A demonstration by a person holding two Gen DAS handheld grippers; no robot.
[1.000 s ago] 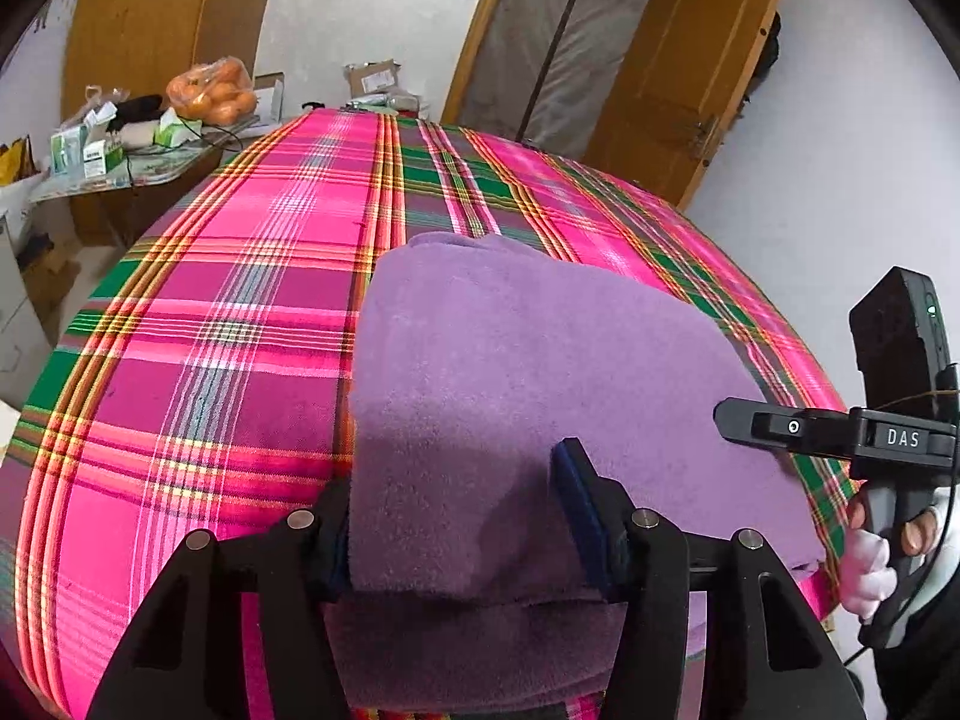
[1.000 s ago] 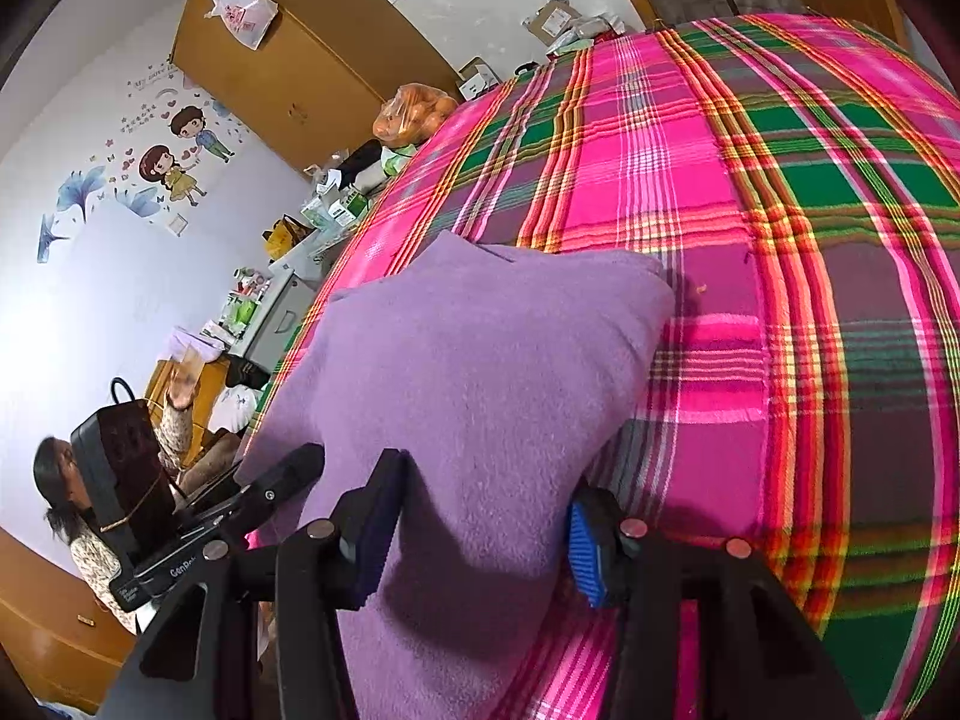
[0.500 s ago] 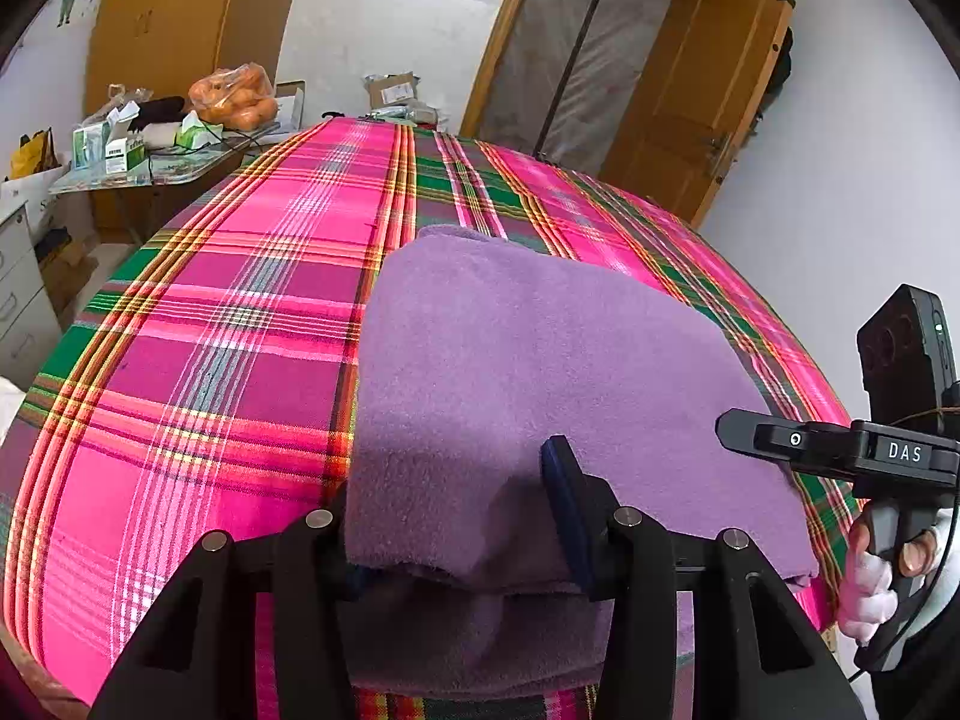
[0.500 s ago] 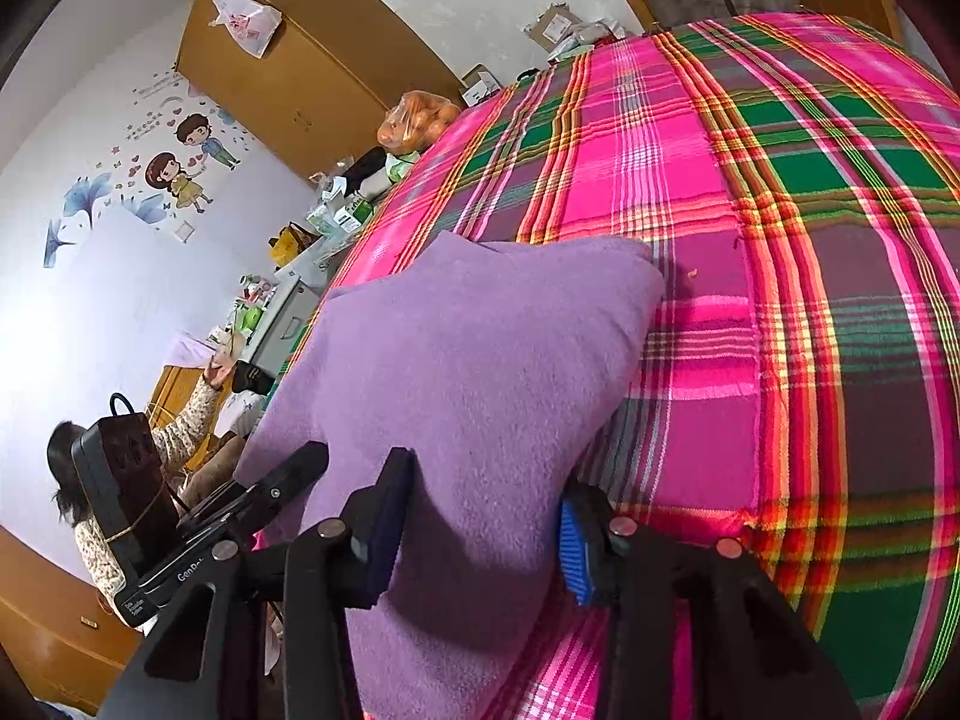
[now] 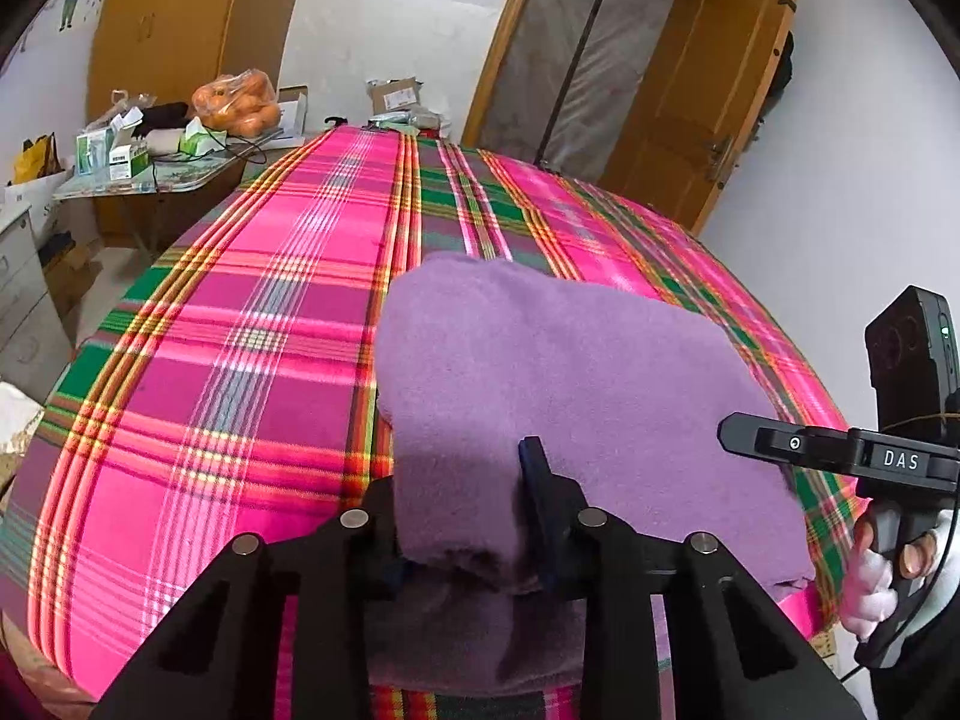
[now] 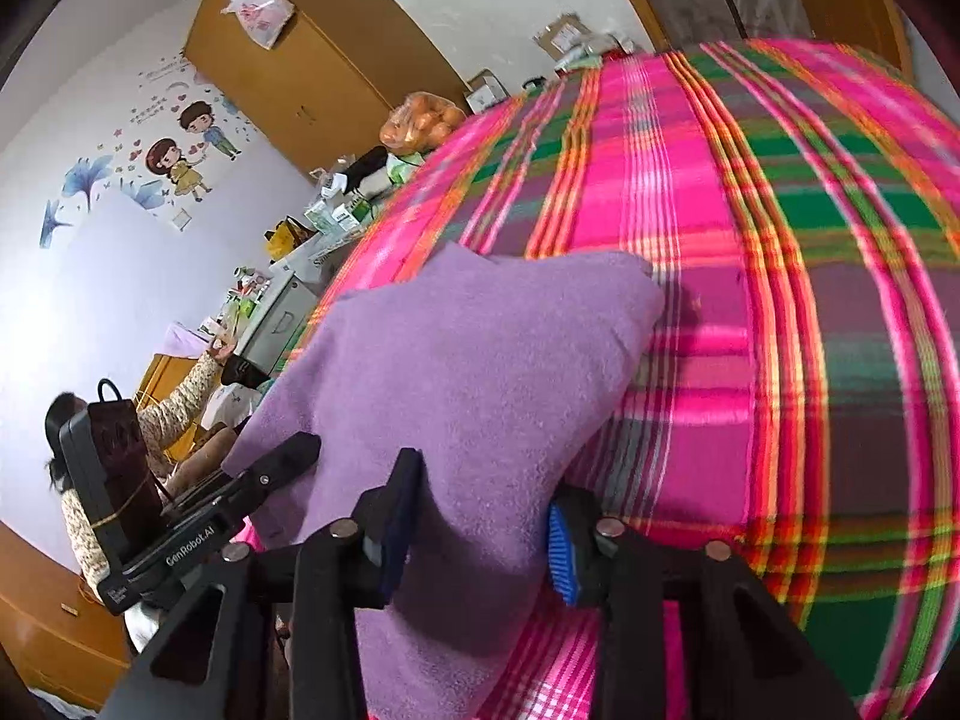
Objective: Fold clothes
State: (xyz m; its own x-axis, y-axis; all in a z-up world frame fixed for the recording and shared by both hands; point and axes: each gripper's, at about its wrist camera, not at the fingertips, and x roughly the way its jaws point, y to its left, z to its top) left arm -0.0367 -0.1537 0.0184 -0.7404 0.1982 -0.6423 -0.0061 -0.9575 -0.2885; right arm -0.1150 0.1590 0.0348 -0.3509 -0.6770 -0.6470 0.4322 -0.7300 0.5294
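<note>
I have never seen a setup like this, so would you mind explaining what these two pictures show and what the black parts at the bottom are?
No robot here: a person holds a pair of tongs in each hand, each carrying a wide-angle camera looking along its fingers. One picture is from the left tongs, the other from the right tongs. A purple cloth, already folded, lies on a bed with a pink plaid cover. Both tongs have just been closing on the cloth's near edge, which sits bunched between their fingers.

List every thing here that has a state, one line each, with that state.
Purple cloth: folded, near edge bunched between both grippers.
Left gripper: jaws just closing, pinching the cloth.
Right gripper: jaws just closing, cloth between them.
Door: open.
Wardrobe: doors shut.
</note>
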